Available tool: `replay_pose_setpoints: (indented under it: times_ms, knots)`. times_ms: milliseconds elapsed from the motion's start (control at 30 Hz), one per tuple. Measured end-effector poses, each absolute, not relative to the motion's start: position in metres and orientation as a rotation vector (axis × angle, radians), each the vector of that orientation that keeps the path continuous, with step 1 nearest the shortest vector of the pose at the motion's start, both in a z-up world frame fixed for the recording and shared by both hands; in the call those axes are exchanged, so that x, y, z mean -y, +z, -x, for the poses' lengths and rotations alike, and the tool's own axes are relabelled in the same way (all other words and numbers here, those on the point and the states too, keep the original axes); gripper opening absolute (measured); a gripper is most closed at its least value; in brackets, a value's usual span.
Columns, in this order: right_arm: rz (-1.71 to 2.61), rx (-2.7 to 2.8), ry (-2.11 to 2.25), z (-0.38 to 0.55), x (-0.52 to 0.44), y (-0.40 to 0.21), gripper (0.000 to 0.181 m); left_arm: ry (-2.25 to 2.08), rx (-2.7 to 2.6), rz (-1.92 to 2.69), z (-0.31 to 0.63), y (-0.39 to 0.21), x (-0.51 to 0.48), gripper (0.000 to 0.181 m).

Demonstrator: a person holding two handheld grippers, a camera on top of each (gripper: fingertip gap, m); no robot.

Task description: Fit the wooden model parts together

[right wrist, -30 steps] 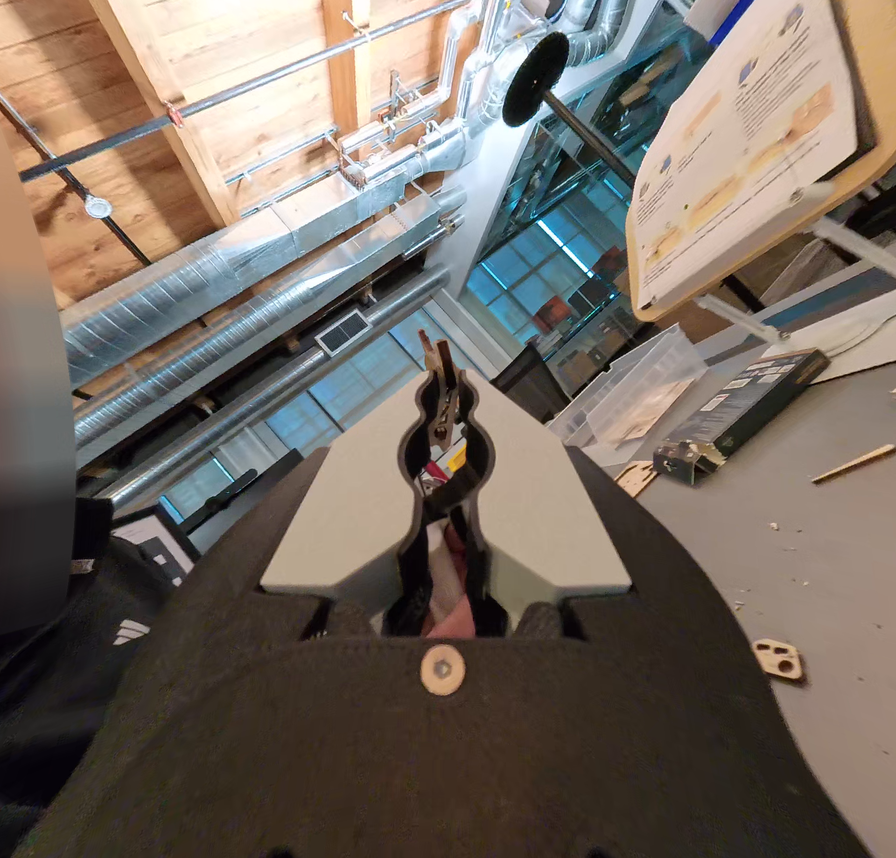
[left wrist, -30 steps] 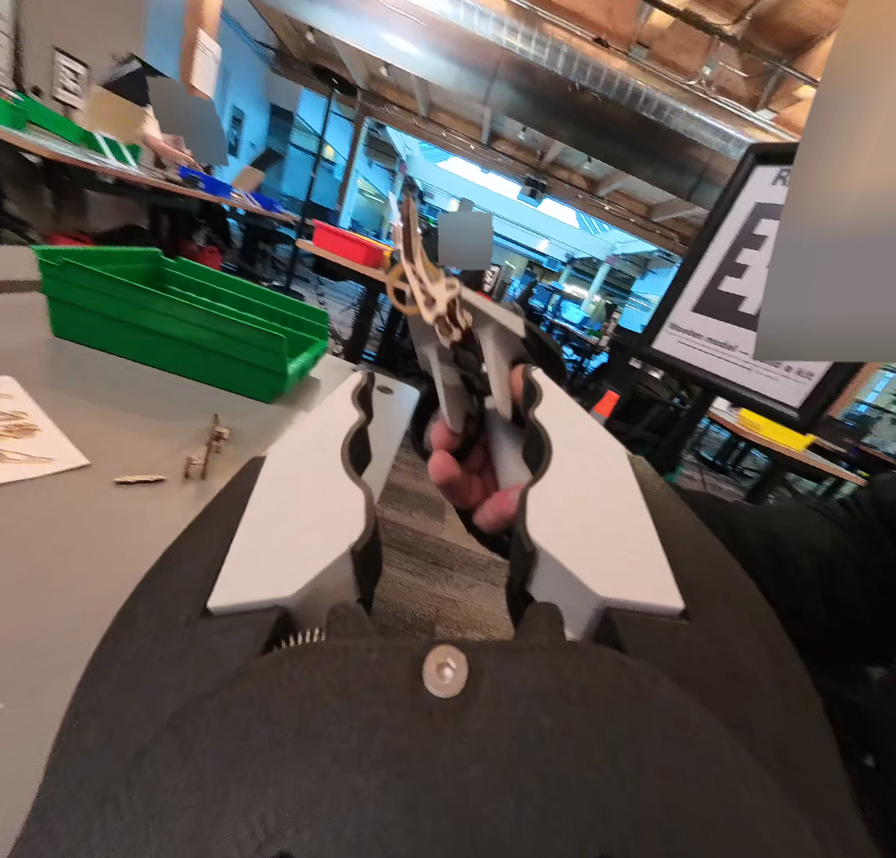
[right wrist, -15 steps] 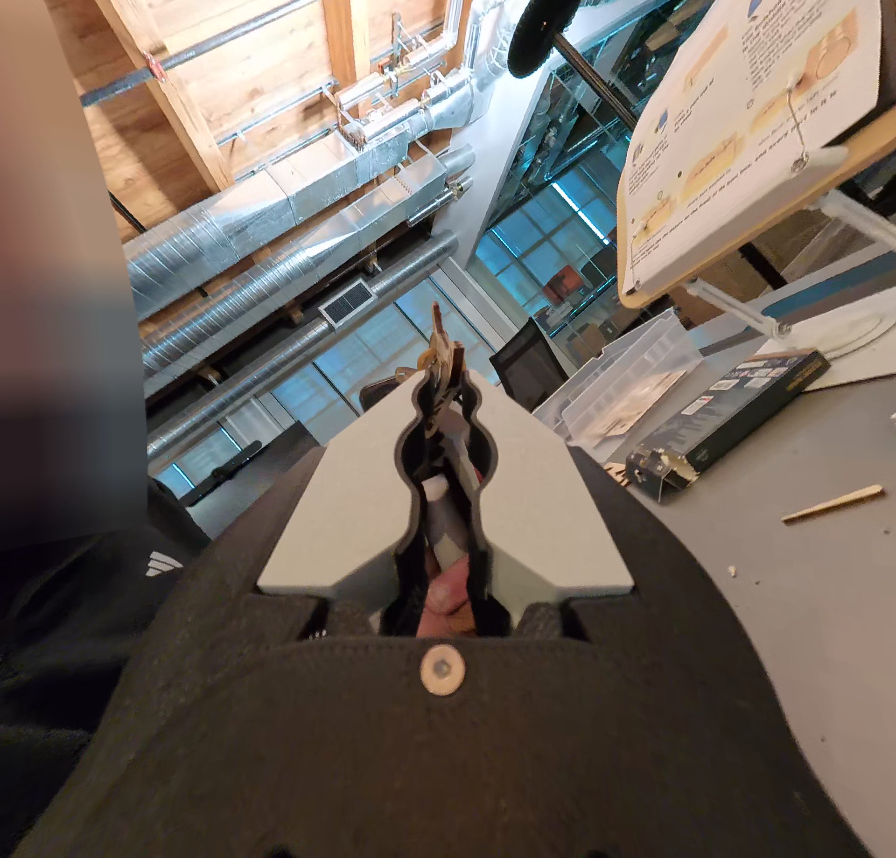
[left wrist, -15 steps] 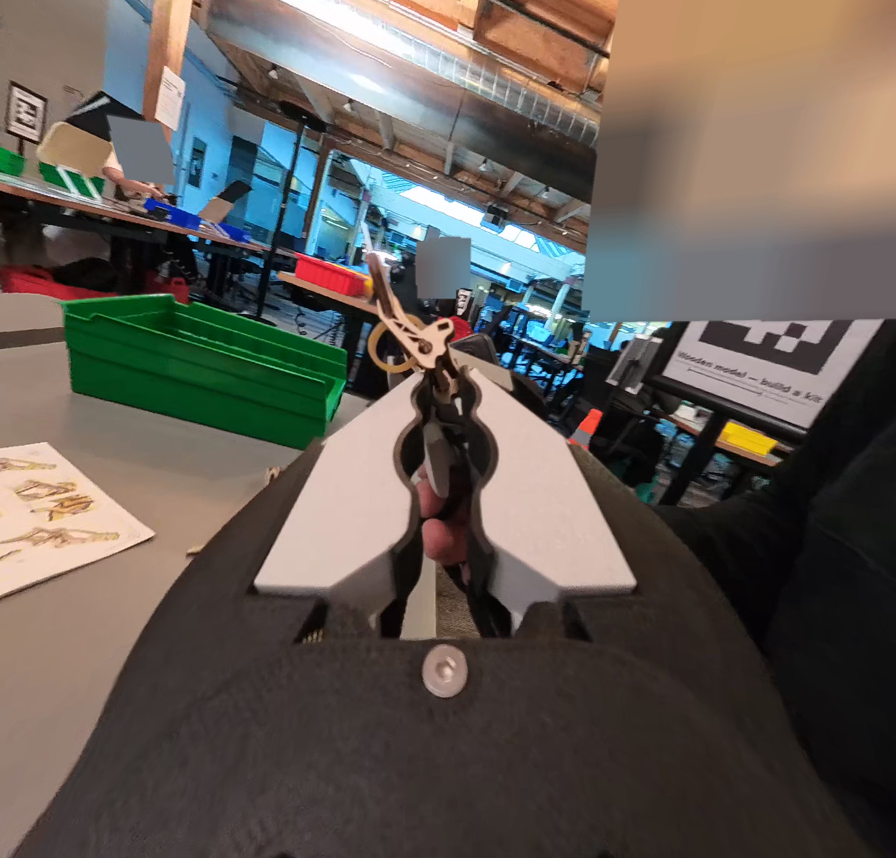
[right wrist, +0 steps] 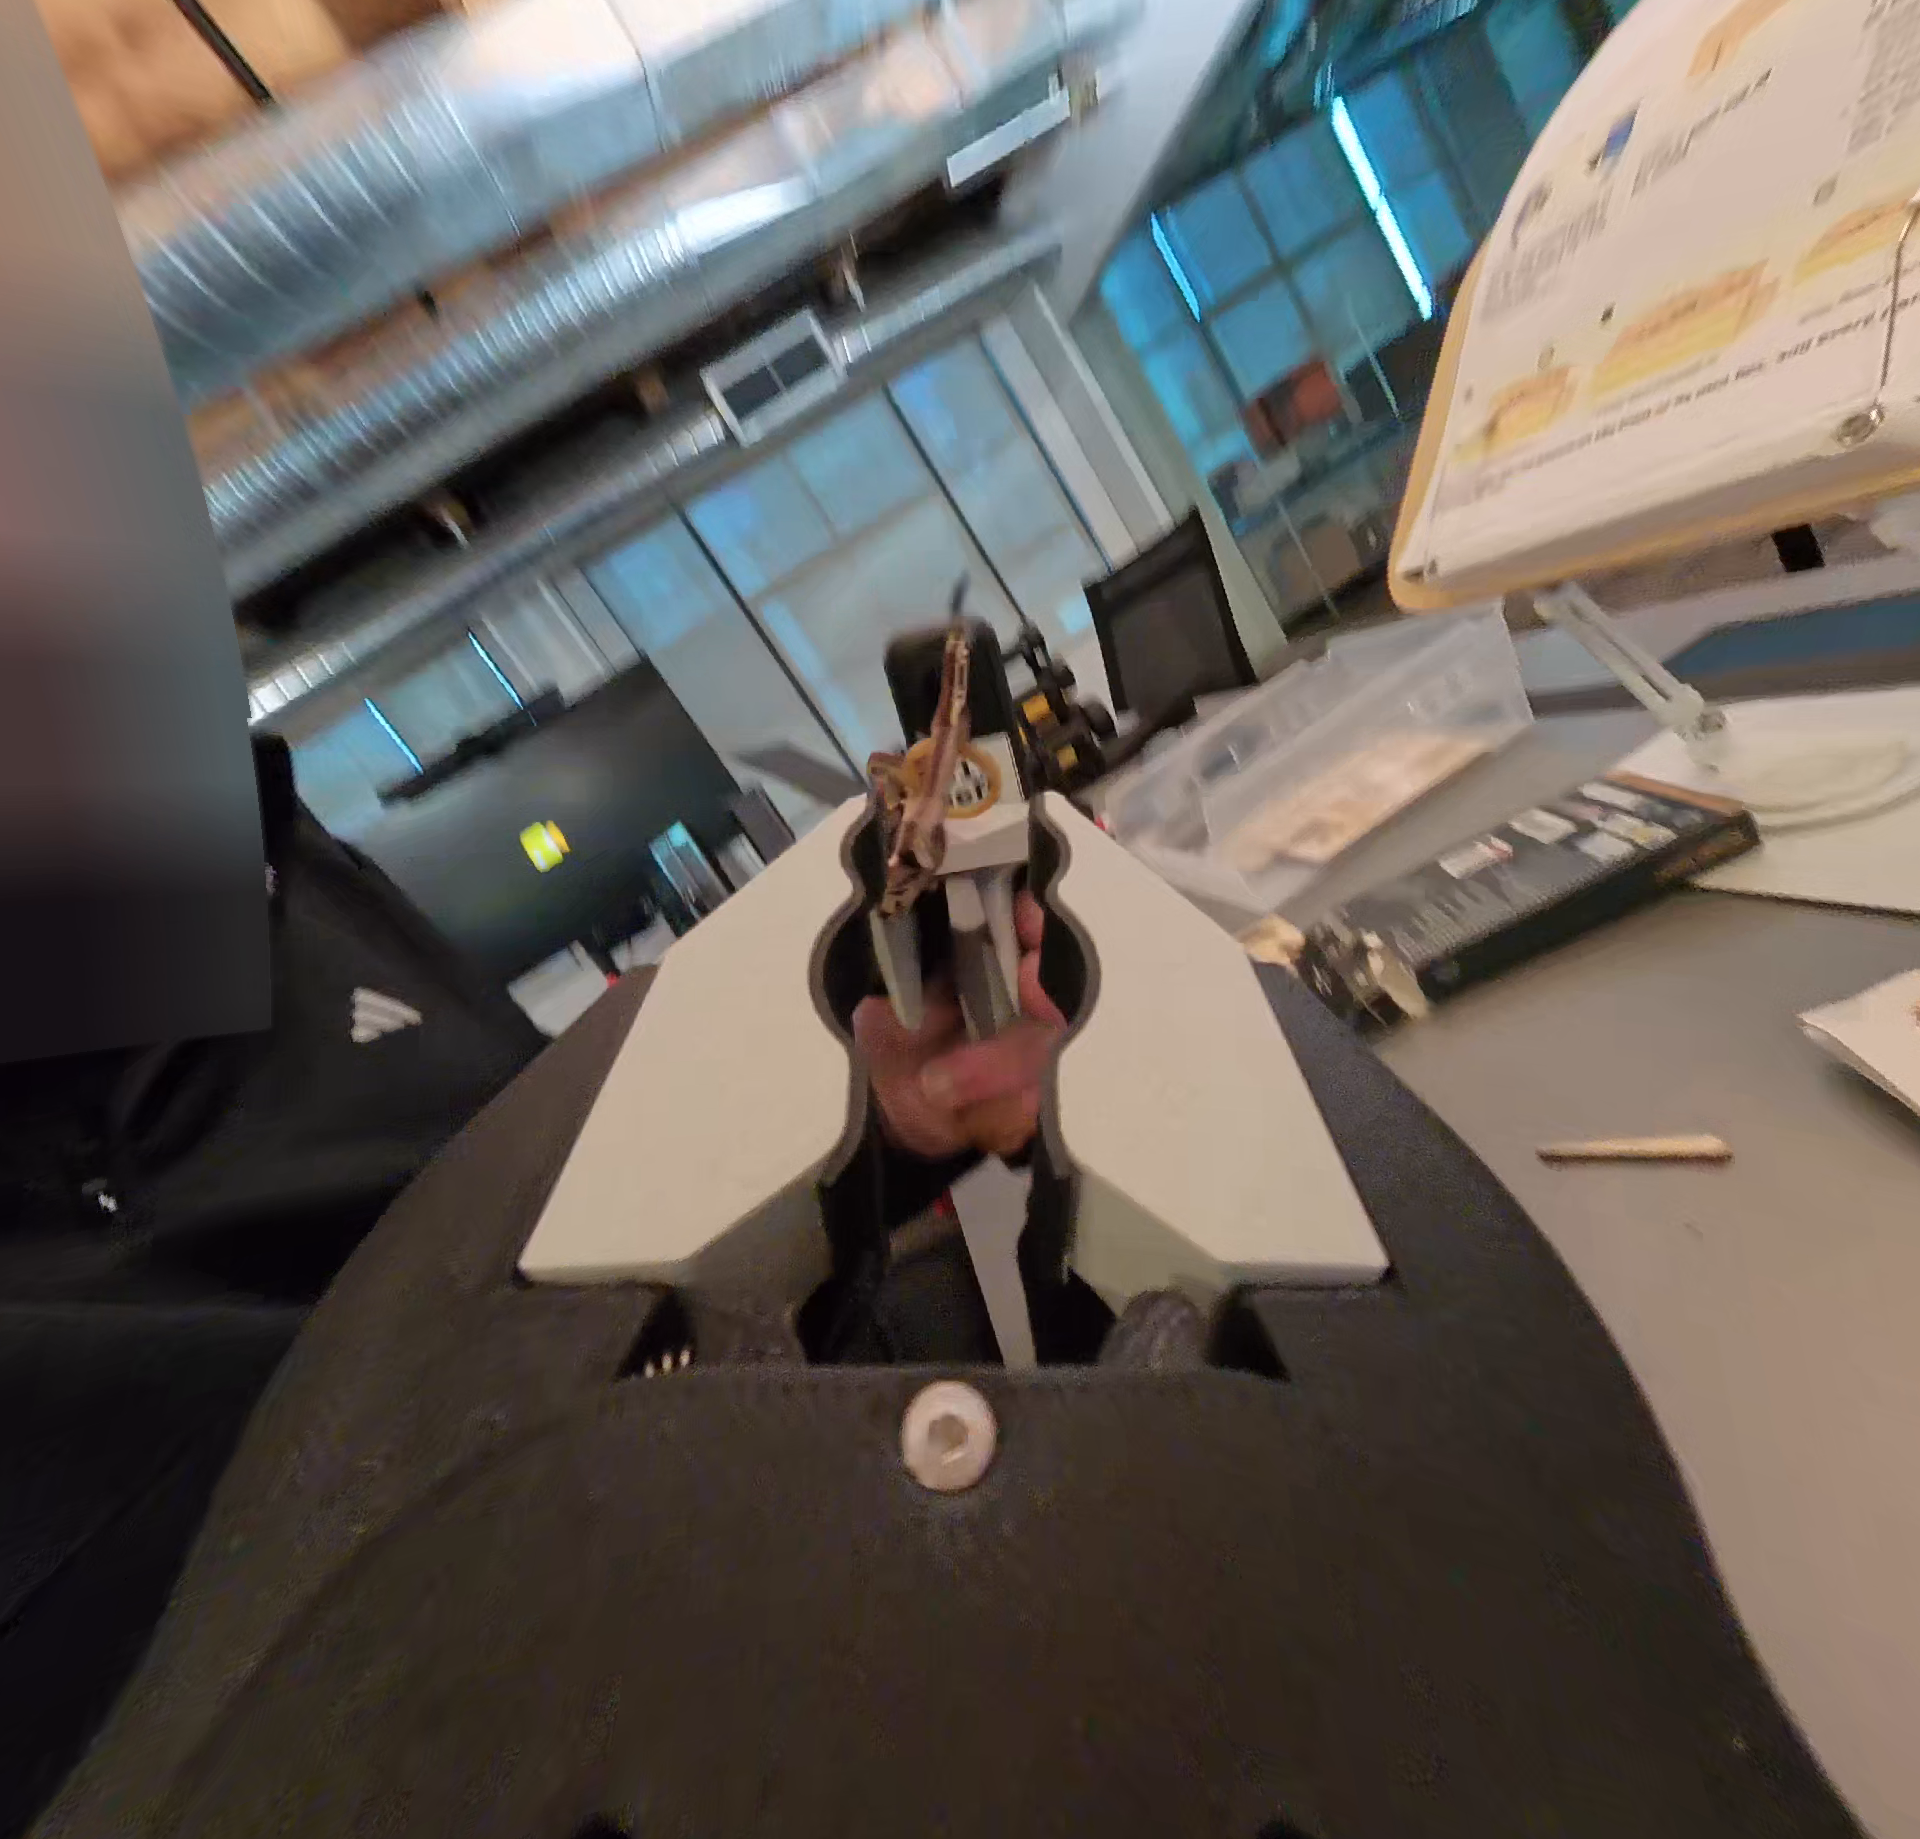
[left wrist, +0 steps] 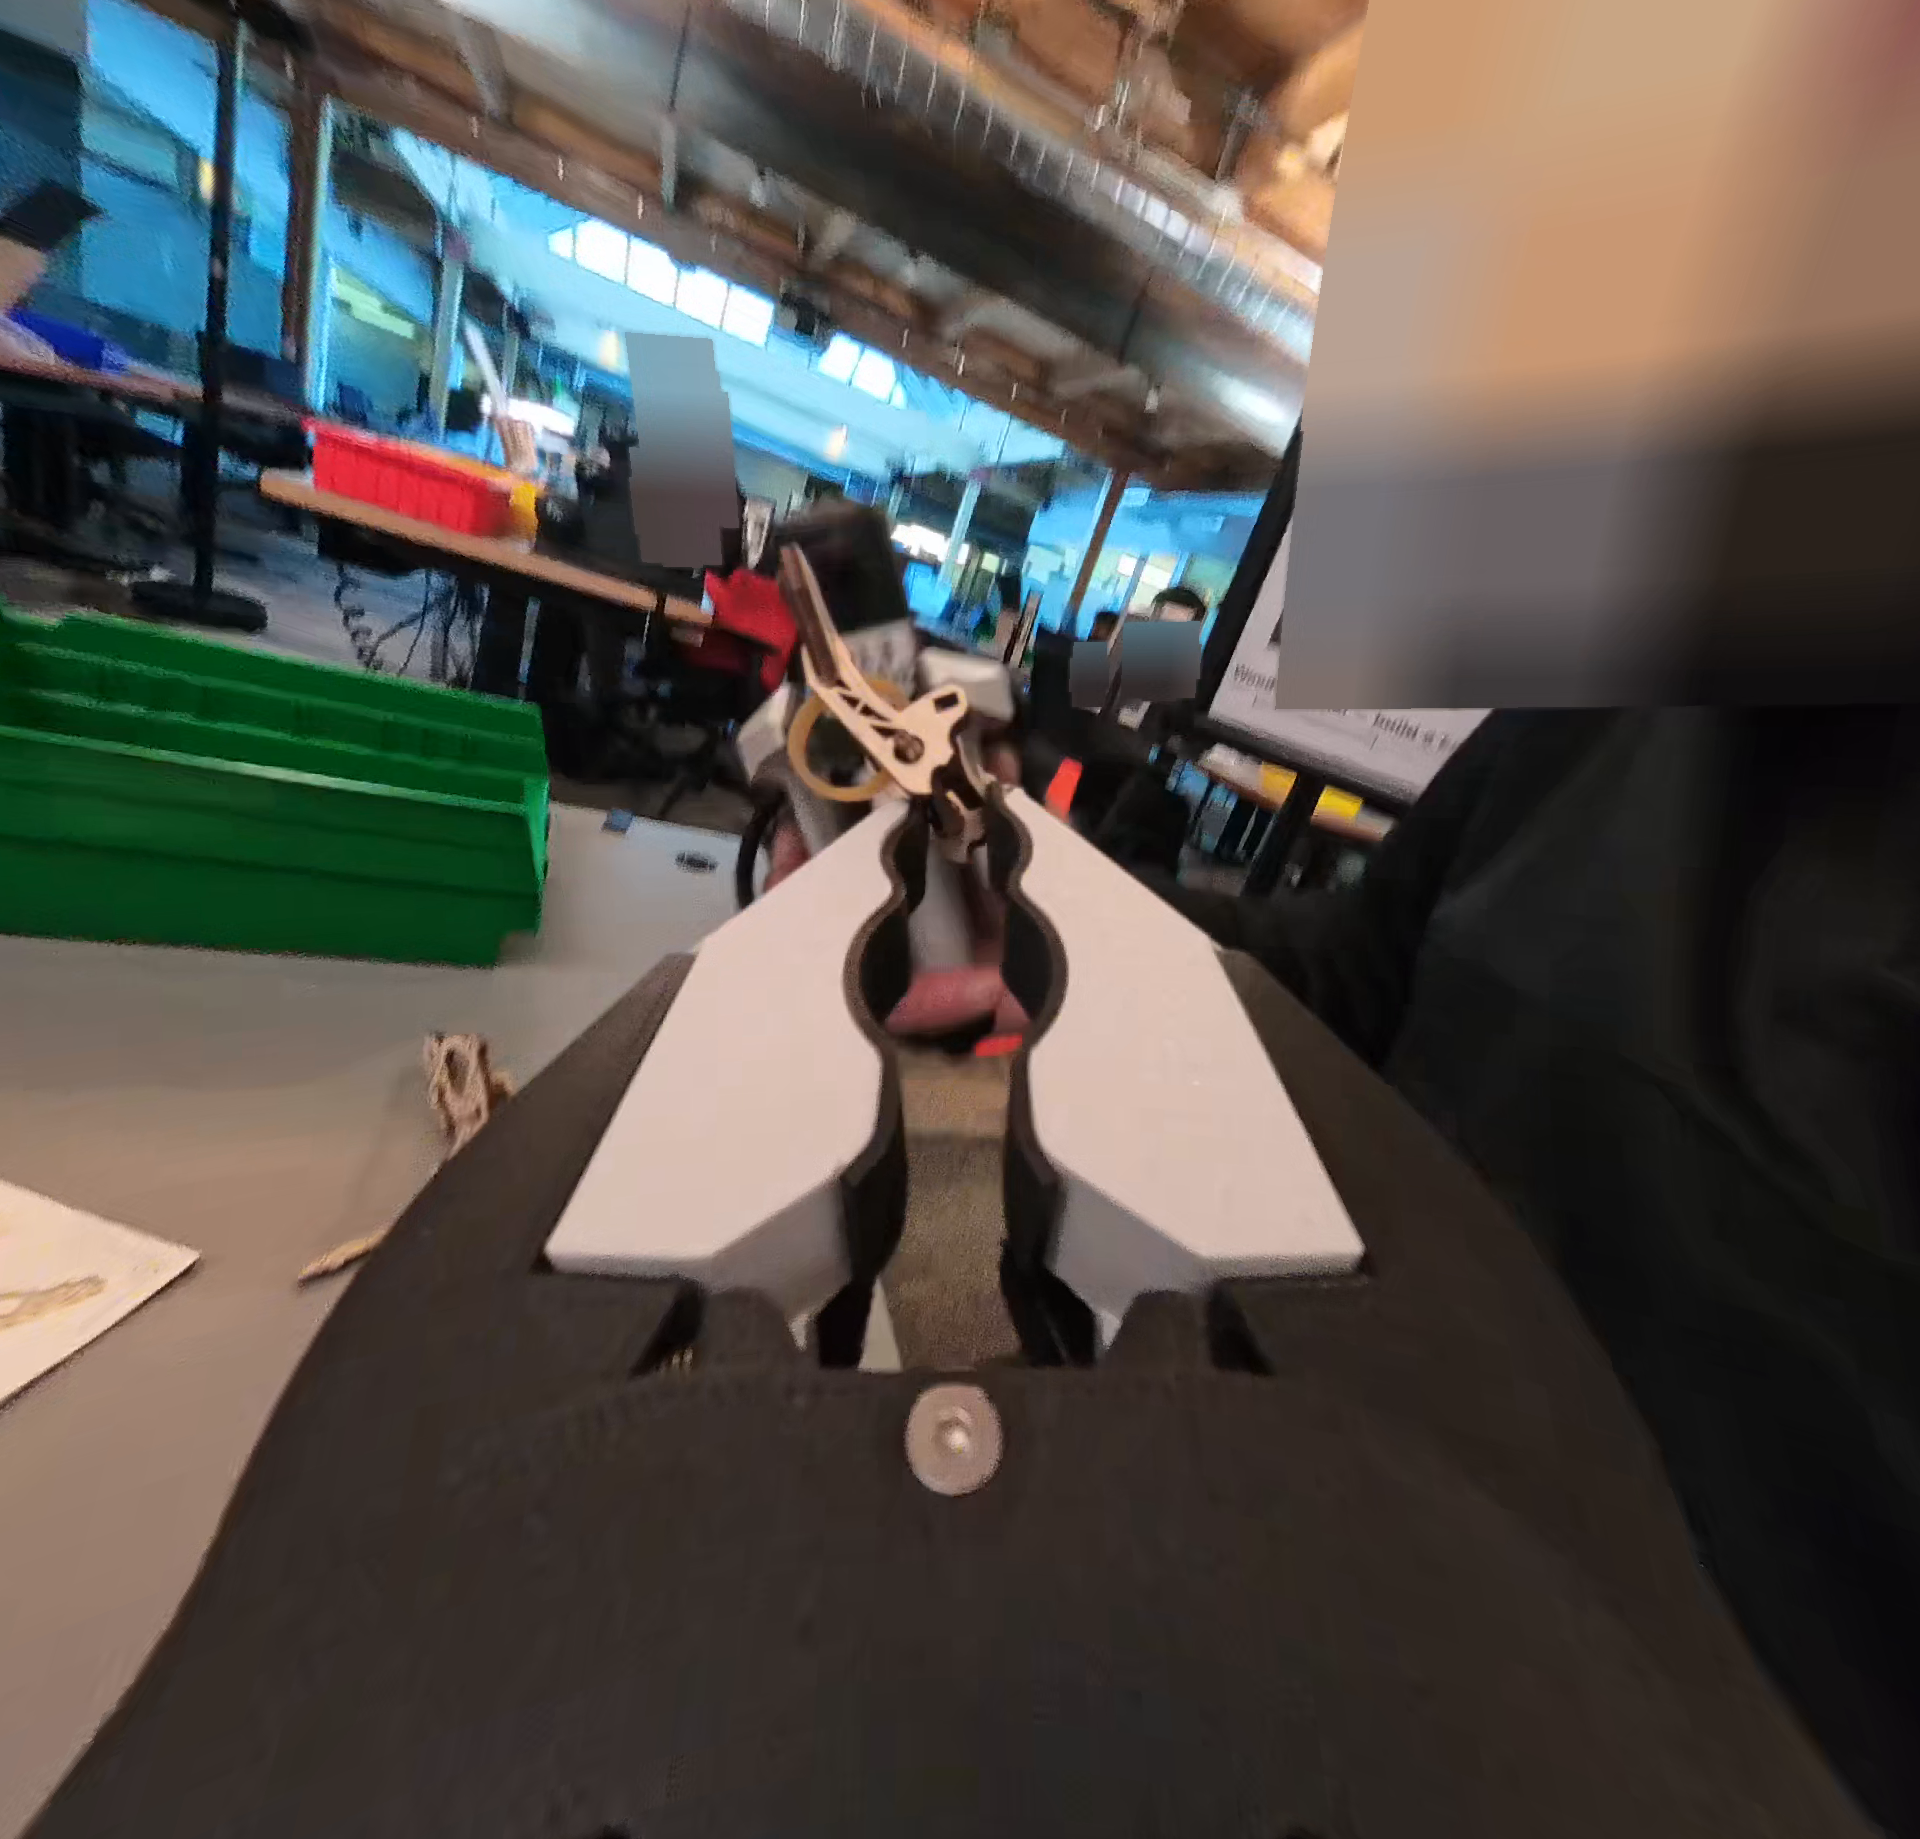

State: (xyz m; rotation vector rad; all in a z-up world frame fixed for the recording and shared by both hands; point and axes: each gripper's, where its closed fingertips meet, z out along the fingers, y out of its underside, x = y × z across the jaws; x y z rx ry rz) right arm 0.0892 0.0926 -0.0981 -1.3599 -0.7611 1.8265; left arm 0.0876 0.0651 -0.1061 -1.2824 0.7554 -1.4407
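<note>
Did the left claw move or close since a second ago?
Yes. The left claw has closed on the pale wooden model piece and swung right: the green plastic bin now sits farther left in its view.

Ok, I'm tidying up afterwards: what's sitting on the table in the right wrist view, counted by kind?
black box: 1
clear plastic tub: 1
loose wooden stick: 1
instruction board on stand: 1
paper sheet: 1
Total: 5
</note>
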Motion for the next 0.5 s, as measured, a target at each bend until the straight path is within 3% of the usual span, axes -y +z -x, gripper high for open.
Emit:
replay_pose_setpoints:
  times_ms: [167,333,400,500]
  knots:
    - [1.578,1.031,1.561,-0.097,-0.081,-0.117,0.029,-1.378,-0.967,1.379,-0.102,-0.125,-0.044,0.008]
    - [1.657,1.206,1.473,-0.103,-0.063,-0.135,0.003,-1.343,-1.023,1.441,-0.118,-0.141,-0.040,0.008]
    - [1.683,1.201,1.446,-0.113,-0.067,-0.139,0.001,-1.298,-1.022,1.466,-0.126,-0.150,-0.046,0.011]
    - [1.772,1.169,1.364,-0.142,-0.085,-0.151,0.001,-1.211,-0.956,1.531,-0.137,-0.163,-0.068,0.047]
